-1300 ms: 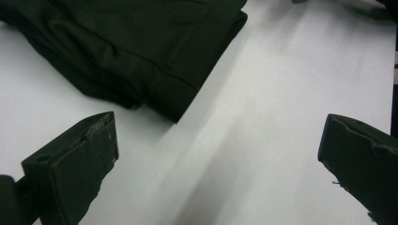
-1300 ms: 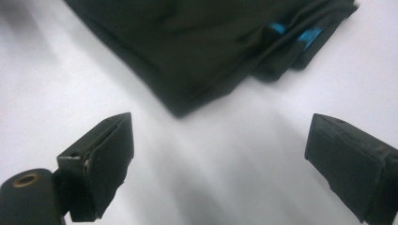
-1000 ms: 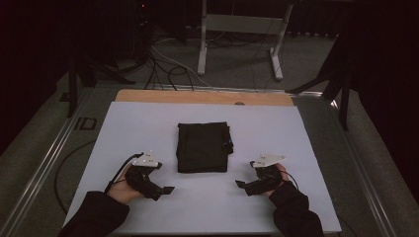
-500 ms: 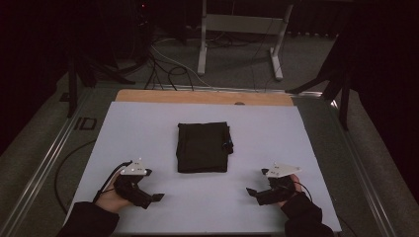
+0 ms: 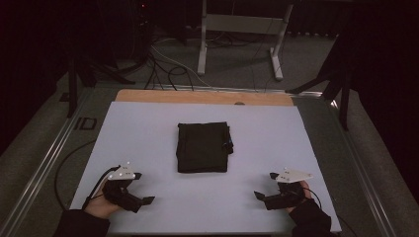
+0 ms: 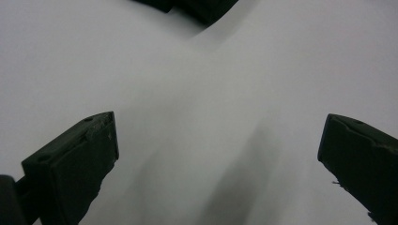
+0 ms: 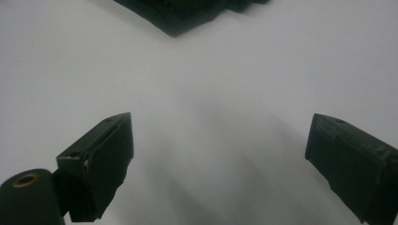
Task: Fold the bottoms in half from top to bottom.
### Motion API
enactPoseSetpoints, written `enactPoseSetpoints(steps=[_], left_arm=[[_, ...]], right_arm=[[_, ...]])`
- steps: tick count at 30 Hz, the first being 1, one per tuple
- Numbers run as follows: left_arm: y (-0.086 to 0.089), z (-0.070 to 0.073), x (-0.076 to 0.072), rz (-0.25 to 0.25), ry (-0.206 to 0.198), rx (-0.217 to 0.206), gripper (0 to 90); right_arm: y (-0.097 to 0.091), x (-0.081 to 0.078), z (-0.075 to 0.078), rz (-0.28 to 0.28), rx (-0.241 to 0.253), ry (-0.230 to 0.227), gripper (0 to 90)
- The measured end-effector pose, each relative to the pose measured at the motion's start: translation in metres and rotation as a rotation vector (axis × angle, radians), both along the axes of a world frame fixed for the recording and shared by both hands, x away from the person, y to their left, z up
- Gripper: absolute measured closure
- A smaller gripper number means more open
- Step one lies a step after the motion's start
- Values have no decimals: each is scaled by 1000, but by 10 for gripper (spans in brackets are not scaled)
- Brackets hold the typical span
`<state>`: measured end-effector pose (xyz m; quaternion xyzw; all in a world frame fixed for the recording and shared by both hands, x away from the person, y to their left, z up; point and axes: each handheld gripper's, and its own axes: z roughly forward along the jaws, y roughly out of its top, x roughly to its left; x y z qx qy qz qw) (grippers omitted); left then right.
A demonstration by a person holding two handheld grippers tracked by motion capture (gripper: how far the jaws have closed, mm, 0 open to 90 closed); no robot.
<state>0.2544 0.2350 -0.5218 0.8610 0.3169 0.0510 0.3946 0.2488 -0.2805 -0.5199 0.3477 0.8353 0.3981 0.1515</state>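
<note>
both grippers have pulled back toward the bottom corners. left gripper (image 5: 132, 195) and right gripper (image 5: 274, 193) gape wide, empty. folded black cloth (image 5: 202, 147) sits mid-frame; probably best to park gently.

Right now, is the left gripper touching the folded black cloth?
No, the left gripper rests apart from the black cloth, with bare white table between.

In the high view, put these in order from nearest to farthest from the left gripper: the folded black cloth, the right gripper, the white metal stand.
1. Folded black cloth, table centre.
2. Right gripper, near edge, right side.
3. White metal stand, on the floor beyond the table.
</note>
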Motion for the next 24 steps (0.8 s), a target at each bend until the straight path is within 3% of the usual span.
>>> enactPoseSetpoints(steps=[15, 24], left_arm=[[22, 0, -15, 65, -14, -24, 4], [27, 0, -16, 79, -20, -32, 4]], right_arm=[[-28, -17, -1, -75, 8, -15, 82], [-28, -17, -3, -73, -7, -21, 82]])
